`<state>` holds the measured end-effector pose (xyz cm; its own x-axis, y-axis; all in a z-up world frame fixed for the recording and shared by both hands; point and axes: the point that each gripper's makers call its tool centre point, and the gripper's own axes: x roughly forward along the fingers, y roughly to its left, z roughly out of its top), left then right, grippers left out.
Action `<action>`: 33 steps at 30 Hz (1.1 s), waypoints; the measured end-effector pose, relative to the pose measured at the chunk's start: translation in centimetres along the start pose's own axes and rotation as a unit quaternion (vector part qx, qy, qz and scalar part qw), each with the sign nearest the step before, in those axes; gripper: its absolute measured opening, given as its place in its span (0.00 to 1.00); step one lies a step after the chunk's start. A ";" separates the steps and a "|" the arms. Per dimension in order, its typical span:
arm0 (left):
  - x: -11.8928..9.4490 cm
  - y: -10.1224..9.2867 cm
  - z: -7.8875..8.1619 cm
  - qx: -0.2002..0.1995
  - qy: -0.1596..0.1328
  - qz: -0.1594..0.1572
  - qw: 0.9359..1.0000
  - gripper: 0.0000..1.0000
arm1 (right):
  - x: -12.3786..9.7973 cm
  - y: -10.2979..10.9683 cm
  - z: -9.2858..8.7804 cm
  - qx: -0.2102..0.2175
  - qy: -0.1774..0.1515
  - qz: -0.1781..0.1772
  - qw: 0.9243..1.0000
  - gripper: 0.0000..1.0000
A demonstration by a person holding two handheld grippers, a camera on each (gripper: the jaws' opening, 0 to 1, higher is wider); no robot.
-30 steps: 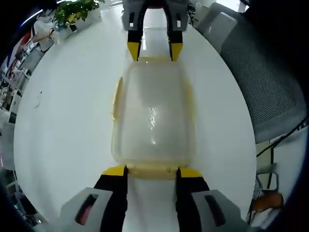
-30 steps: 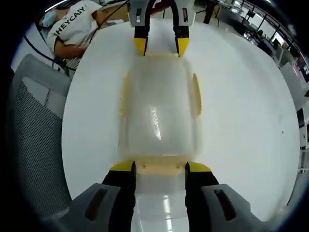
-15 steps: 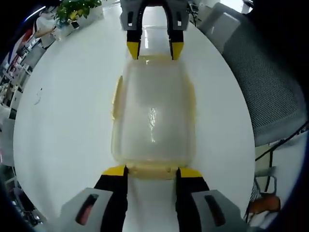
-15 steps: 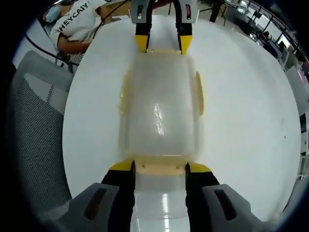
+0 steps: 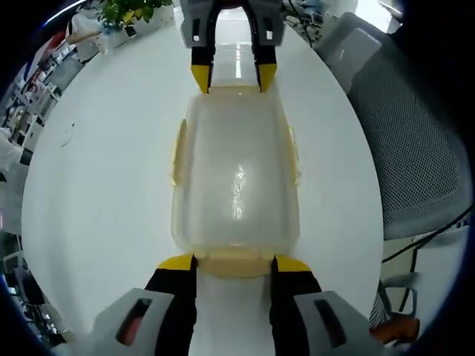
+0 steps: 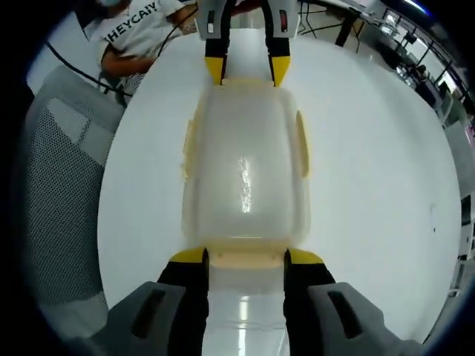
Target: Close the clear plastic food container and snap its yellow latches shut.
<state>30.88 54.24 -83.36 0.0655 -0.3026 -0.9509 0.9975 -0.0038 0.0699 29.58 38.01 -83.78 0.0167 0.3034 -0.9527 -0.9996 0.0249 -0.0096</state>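
A clear plastic food container [image 5: 236, 178] lies on the white table with its lid on top. Pale yellow latches [image 5: 179, 152] hang along its long sides. My left gripper [image 5: 234, 263] stands open at one short end, its yellow tips flanking the end latch [image 5: 234, 265]. At the opposite end my right gripper [image 5: 233, 78] is open too, straddling that end's edge. In the right gripper view the container [image 6: 245, 170] runs away from the right gripper [image 6: 246, 257], whose tips flank the near end latch [image 6: 246, 259]. The left gripper [image 6: 247, 72] is at the far end.
The round white table [image 5: 96, 148] has bare surface on both long sides of the container. A grey mesh chair [image 5: 415, 148] stands close by the table's edge, the chair [image 6: 59, 170] also in the right gripper view. A seated person [image 6: 137, 30] and a potted plant [image 5: 130, 11] are beyond.
Both views have shifted slightly with the hands. The container and both grippers keep the same places at its two ends.
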 end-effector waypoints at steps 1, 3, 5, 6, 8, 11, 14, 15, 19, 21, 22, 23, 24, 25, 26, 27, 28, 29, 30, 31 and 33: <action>-0.3 0.1 0.0 -0.001 -0.001 0.002 1.000 0.33 | -0.2 -0.1 0.1 0.000 -0.002 -0.001 1.000 0.36; -0.8 0.1 0.1 0.002 -0.001 0.004 1.000 0.33 | -0.6 -0.1 0.5 -0.002 -0.005 0.001 1.000 0.36; -1.4 0.1 0.3 -0.006 -0.002 0.002 1.000 0.33 | -1.0 -0.3 0.7 -0.008 -0.003 -0.002 1.000 0.36; -1.6 0.1 0.4 -0.007 -0.004 0.001 1.000 0.33 | -1.2 -0.4 0.6 -0.014 0.003 -0.003 1.000 0.36; -2.0 0.2 0.5 -0.008 -0.006 0.003 1.000 0.33 | -1.6 -0.5 0.8 -0.014 0.005 -0.004 1.000 0.36; -2.5 0.2 0.6 -0.008 -0.008 0.004 1.000 0.33 | -2.1 -0.5 1.0 -0.015 0.005 -0.005 1.000 0.36; -3.1 0.1 0.7 -0.007 -0.010 0.004 1.000 0.33 | -2.5 -0.3 1.2 -0.015 0.003 -0.003 1.000 0.36; -3.2 0.1 0.7 -0.006 -0.011 0.004 1.000 0.33 | -2.7 -0.2 1.3 -0.016 0.002 -0.002 1.000 0.36; -4.1 0.3 1.0 -0.005 -0.013 0.012 1.000 0.33 | -3.5 -0.3 1.6 -0.014 -0.001 -0.006 1.000 0.35; -4.5 0.4 1.3 -0.003 -0.013 0.012 1.000 0.33 | -3.8 -0.3 1.6 -0.017 -0.001 -0.007 1.000 0.35; -4.7 0.4 1.4 -0.004 -0.015 0.011 1.000 0.33 | -4.0 -0.5 1.6 -0.017 0.000 -0.008 1.000 0.36; -4.9 0.6 1.5 -0.004 -0.016 0.012 1.000 0.33 | -4.2 -0.6 1.6 -0.016 0.000 -0.009 1.000 0.35; -5.1 0.7 1.6 -0.003 -0.017 0.012 1.000 0.33 | -4.4 -0.6 1.6 -0.014 -0.001 -0.008 1.000 0.35; -5.3 0.9 1.7 -0.001 -0.016 0.013 1.000 0.33 | -4.6 -0.7 1.6 -0.013 -0.001 -0.008 1.000 0.35; -5.4 1.0 1.8 0.000 -0.016 0.014 1.000 0.33 | -4.8 -0.8 1.7 -0.013 -0.002 -0.009 1.000 0.35; -5.6 1.1 1.9 -0.002 -0.016 0.015 1.000 0.33 | -5.0 -0.9 1.7 -0.014 -0.002 -0.012 1.000 0.36; -5.7 1.2 2.0 -0.003 -0.017 0.017 1.000 0.33 | -5.2 -1.1 1.7 -0.012 -0.003 -0.015 1.000 0.36; -5.8 1.4 2.1 0.000 -0.018 0.023 1.000 0.33 | -5.2 -1.1 1.7 -0.012 -0.003 -0.015 1.000 0.36; -5.9 1.4 2.2 0.001 -0.019 0.024 1.000 0.33 | -5.4 -1.2 1.6 -0.010 -0.003 -0.017 1.000 0.36; -5.8 1.4 2.3 0.000 -0.020 0.024 1.000 0.33 | -5.4 -1.2 1.5 -0.010 -0.002 -0.017 1.000 0.36; -5.8 1.4 2.6 0.003 -0.020 0.025 0.999 0.33 | -5.5 -1.1 1.3 -0.010 -0.001 -0.015 1.000 0.36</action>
<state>31.80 53.56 -76.96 0.1139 -0.3402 -0.9334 0.9929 0.0069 0.1186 30.66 37.57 -78.11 0.0468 0.3038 -0.9516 -0.9989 0.0157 -0.0442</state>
